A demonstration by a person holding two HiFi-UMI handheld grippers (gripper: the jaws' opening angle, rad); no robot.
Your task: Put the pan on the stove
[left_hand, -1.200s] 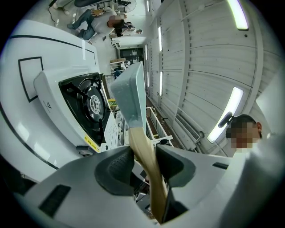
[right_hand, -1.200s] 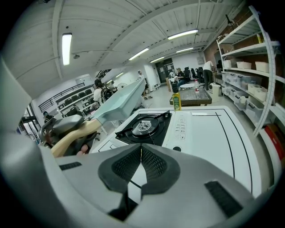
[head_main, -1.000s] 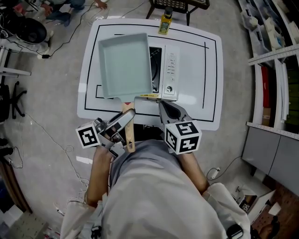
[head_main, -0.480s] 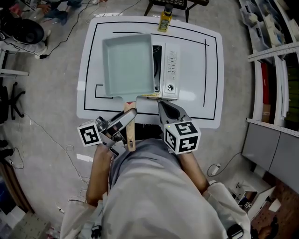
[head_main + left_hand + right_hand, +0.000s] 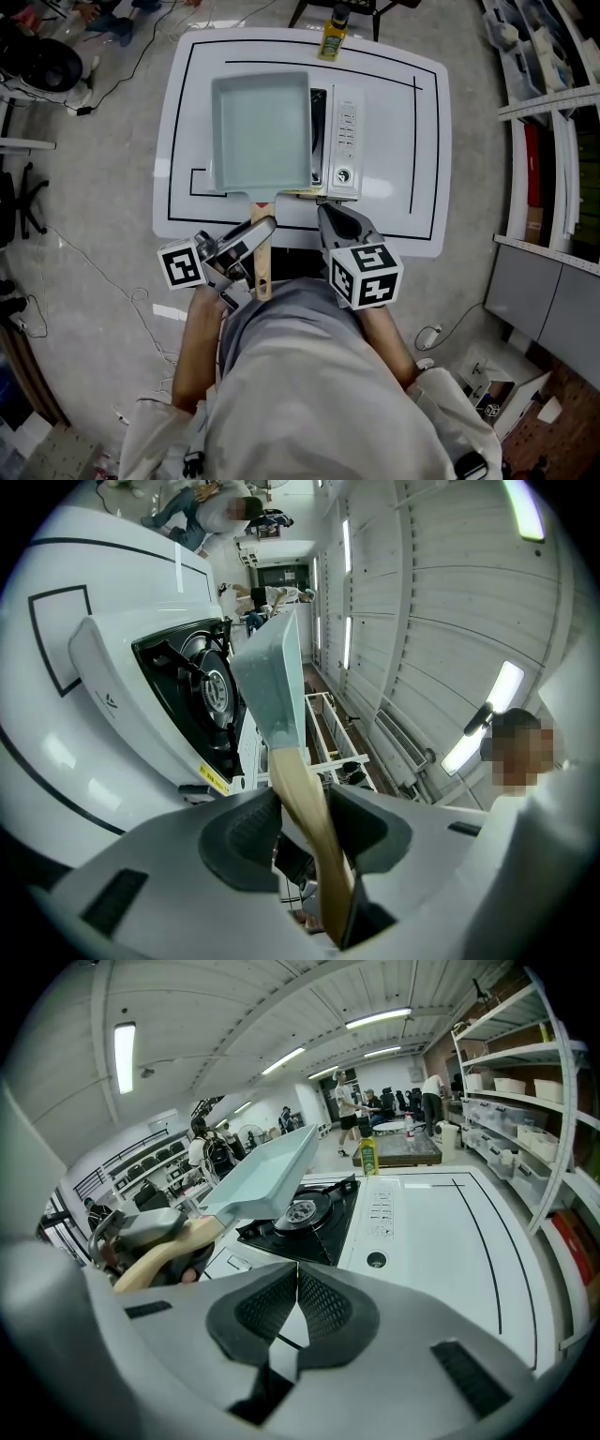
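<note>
My left tongs [image 5: 255,234] pinch the handle [image 5: 262,264] of the pan [image 5: 261,131], held above the stove [image 5: 343,131], offset left. My right tongs [image 5: 336,217] are pressed together, empty. Next, I judge: shift right and lower it level onto the burner [image 5: 202,691].

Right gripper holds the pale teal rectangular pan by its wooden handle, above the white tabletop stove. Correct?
No: the left gripper holds it, jaws clamped on the wooden handle (left gripper view). The pale teal rectangular pan is above the white tabletop stove.

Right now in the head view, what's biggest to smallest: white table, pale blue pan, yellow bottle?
Largest: white table.
Middle: pale blue rectangular pan, held nearer the camera yet clearly smaller.
Smallest: yellow bottle.
</note>
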